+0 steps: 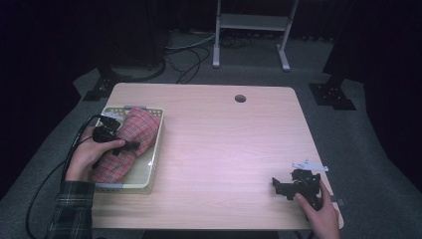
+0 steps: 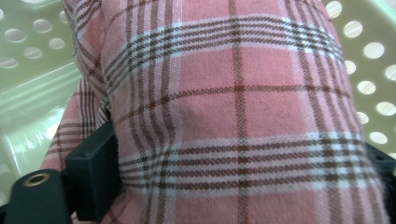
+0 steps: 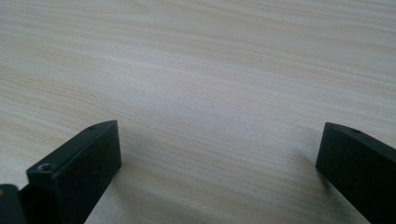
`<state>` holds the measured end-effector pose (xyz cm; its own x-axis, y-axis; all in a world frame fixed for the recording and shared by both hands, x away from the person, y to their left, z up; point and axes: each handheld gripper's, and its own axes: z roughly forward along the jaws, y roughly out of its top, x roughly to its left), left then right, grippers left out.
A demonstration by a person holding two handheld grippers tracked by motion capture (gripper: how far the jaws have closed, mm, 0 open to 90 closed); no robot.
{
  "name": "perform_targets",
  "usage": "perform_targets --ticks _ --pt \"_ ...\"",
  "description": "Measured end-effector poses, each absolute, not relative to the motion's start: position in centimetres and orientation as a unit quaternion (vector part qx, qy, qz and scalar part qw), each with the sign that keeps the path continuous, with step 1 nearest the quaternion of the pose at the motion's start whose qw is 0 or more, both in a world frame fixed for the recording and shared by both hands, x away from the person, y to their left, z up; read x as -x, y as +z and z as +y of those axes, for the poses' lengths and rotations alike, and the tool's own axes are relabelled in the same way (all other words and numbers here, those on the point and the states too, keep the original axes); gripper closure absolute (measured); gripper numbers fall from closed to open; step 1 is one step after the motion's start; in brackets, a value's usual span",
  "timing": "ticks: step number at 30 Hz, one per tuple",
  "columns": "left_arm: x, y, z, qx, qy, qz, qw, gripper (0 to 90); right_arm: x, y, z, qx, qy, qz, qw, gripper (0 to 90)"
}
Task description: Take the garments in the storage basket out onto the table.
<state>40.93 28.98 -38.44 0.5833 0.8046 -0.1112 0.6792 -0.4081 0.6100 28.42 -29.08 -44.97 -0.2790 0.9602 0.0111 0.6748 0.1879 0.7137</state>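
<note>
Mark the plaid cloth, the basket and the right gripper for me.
plaid cloth [image 2: 243, 112], left gripper view, middle of the pink fabric.
basket [image 1: 158, 142], high view, right-hand rim.
right gripper [image 3: 219, 163], right gripper view, midway between its two black fingertips, over bare table.

Pink plaid cloth [image 1: 127, 144], cream basket [image 1: 149, 175]

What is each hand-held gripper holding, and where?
Left hand-held gripper straddles the plaid cloth mid-bundle in the basket. Right hand-held gripper holds nothing.
</note>
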Motion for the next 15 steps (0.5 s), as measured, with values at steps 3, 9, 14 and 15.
perform_targets --ticks 3,9,14,15 --pt "-40.95 -38.44 29.00 -0.832 0.099 0.448 0.312 15.7 -28.42 -44.97 -29.08 -0.555 0.313 0.736 0.228 0.0" --pt "-40.83 -38.24 28.99 -0.834 0.096 0.445 0.312 31.2 -28.42 -44.97 -29.08 -0.555 0.313 0.736 0.228 0.0" --pt "-40.84 -38.24 29.09 -0.836 0.090 0.441 0.313 41.2 -28.42 -44.97 -29.08 -0.555 0.313 0.736 0.228 0.0" --pt "-40.86 -38.24 29.09 -0.837 0.090 0.440 0.313 41.2 -28.42 -44.97 -29.08 -0.555 0.313 0.736 0.228 0.0"
